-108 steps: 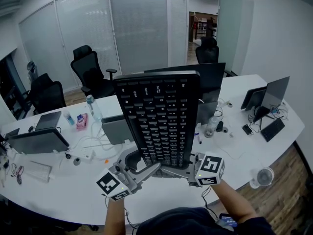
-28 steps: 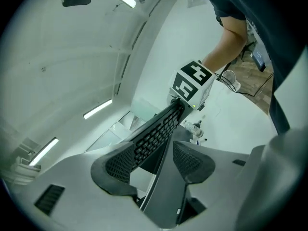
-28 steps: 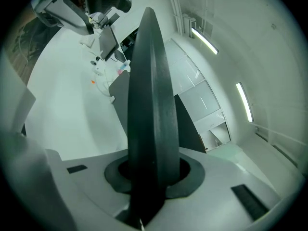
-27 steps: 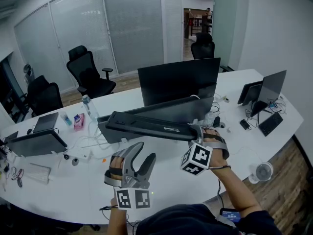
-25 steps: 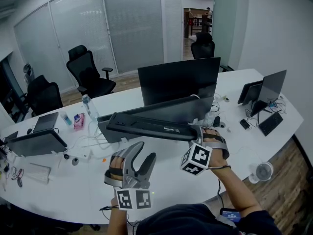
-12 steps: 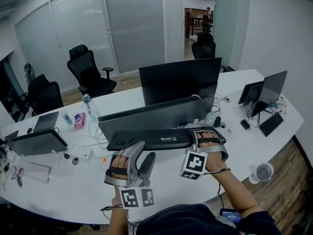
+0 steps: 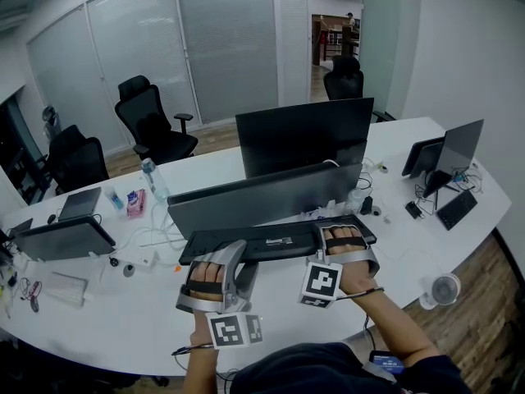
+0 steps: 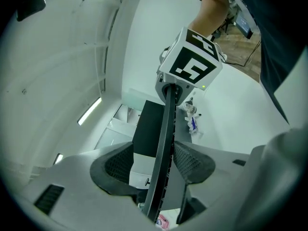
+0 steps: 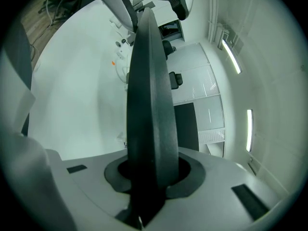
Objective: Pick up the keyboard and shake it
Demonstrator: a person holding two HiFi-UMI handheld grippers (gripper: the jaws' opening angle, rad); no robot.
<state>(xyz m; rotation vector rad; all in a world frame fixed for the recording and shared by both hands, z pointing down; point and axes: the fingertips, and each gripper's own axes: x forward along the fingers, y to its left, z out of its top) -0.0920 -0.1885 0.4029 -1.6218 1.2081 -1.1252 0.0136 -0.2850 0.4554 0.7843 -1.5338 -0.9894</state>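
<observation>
My right tongs [image 9: 151,170] are clenched on the right end of the black keyboard [image 7: 271,243], the pads pressed against both of its faces, and in the right gripper view the board runs straight away from me as a thin dark edge. My left tongs [image 8: 159,162] stand released at the keyboard's left end: its thin edge passes between the two pads, and one pad is plainly clear of it, so this side has no grip. From the head view the keyboard stretches roughly level between my two hands, low over the white desk [image 7: 123,318] and just in front of the grey monitor [image 7: 262,199], with a small label showing on the face turned up to me. I cannot tell whether it touches the desk. A black monitor [image 7: 303,134] stands behind the grey one
</observation>
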